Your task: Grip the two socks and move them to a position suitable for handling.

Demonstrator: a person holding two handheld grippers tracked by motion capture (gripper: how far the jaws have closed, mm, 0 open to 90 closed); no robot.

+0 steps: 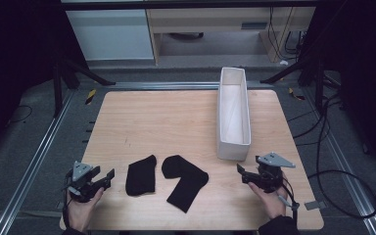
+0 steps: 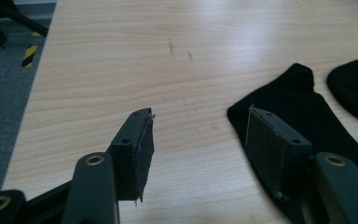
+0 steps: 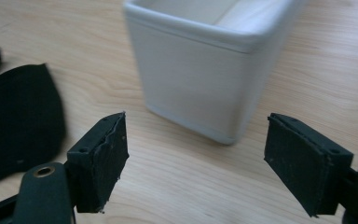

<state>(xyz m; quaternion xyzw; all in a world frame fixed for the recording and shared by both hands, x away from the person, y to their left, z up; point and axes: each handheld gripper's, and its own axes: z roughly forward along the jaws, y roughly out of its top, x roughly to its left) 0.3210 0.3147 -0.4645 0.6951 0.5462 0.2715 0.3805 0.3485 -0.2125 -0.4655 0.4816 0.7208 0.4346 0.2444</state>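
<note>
Two black socks lie flat near the table's front edge: a shorter one [image 1: 141, 175] at the left and a longer bent one [image 1: 185, 181] beside it. A long white box [image 1: 233, 113] stands open-topped at the right. My left gripper [image 1: 106, 175] is open at the front left corner, just left of the shorter sock [image 2: 303, 107]. My right gripper [image 1: 242, 172] is open at the front right, just before the near end of the box [image 3: 200, 84], with the bent sock [image 3: 18, 121] off to its left. Nothing is held between either pair of jaws.
The light wooden table [image 1: 166, 117] sits on a grey floor with metal rails on both sides. Black stand legs [image 1: 71, 68] rise at the far left and far right. Cables [image 1: 323, 142] trail on the floor at the right.
</note>
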